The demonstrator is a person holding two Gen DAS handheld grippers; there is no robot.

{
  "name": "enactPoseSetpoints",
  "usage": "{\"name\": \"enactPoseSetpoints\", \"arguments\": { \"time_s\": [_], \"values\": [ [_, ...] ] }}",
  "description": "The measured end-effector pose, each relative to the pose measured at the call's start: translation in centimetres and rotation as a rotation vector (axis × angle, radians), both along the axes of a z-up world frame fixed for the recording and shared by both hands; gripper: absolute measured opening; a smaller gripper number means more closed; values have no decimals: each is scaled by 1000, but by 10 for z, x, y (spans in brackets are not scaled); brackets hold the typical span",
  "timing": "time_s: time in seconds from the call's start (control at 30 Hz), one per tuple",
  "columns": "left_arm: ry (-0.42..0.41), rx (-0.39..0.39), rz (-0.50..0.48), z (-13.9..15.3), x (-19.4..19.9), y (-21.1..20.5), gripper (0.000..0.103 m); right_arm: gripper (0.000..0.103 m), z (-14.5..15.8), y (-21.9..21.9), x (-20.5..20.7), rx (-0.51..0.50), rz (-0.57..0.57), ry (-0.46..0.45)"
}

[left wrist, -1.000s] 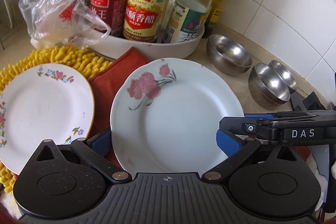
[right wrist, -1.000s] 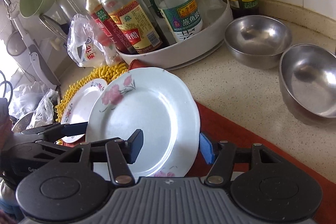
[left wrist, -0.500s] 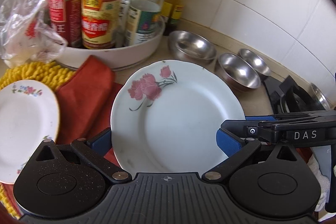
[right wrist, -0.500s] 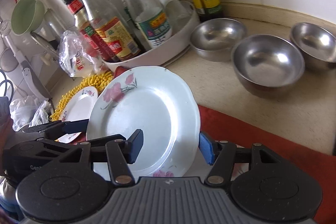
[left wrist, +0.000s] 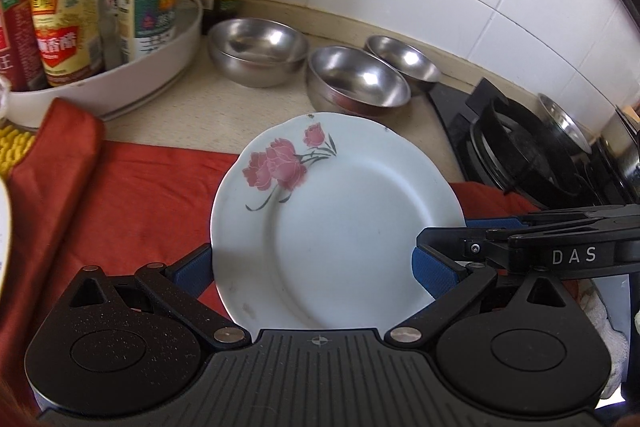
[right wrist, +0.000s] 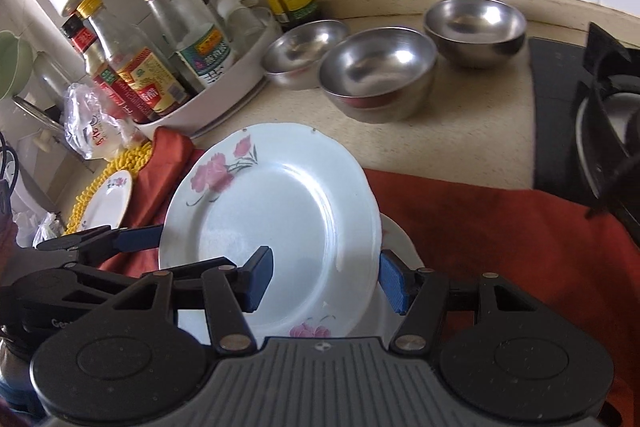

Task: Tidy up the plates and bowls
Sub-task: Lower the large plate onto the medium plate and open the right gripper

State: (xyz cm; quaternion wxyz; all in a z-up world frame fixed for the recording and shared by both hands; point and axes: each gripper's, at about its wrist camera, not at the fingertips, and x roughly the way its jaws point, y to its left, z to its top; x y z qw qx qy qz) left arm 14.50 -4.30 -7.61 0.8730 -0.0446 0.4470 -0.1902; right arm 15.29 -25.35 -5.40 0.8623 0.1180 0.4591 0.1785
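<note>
A white plate with pink flowers (left wrist: pixel 340 227) (right wrist: pixel 272 227) is held up off the red cloth (left wrist: pixel 132 195) between both grippers. My left gripper (left wrist: pixel 316 267) grips its left and right edges with blue pads. My right gripper (right wrist: pixel 324 279) is shut on the plate's right rim, one finger across its face and one behind. Another white plate (right wrist: pixel 396 247) lies underneath on the cloth. Three steel bowls (left wrist: pixel 256 51) (left wrist: pixel 356 83) (left wrist: pixel 404 59) stand on the counter behind. A small flowered plate (right wrist: pixel 108 203) lies on a yellow mat at the left.
A white tray (left wrist: pixel 132 75) of sauce bottles stands at the back left. A gas stove (left wrist: pixel 532 155) with a pot is on the right. A tiled wall runs behind the counter. A plastic bag (right wrist: pixel 88 127) sits by the bottles.
Both grippers have carried the flowered plate to the right, away from the small plate and yellow mat, toward the steel bowls and stove. The grip on it is unchanged.
</note>
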Motion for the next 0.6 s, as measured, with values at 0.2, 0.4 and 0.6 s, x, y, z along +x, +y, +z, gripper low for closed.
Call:
{"name": "enactPoseSetpoints", "arguments": {
  "time_s": [0.2, 0.4, 0.6],
  "values": [
    [22, -3, -34, -6, -7, -15, 102, 57, -7, -14, -13, -17, -37, 13],
    [42, -9, -45, -11, -12, -23, 102, 57, -10, -20, -23, -49, -46, 2],
    [60, -12, -43, -16, -19, -27, 100, 57, -12, -19, -31, -101, -44, -21]
  ]
}}
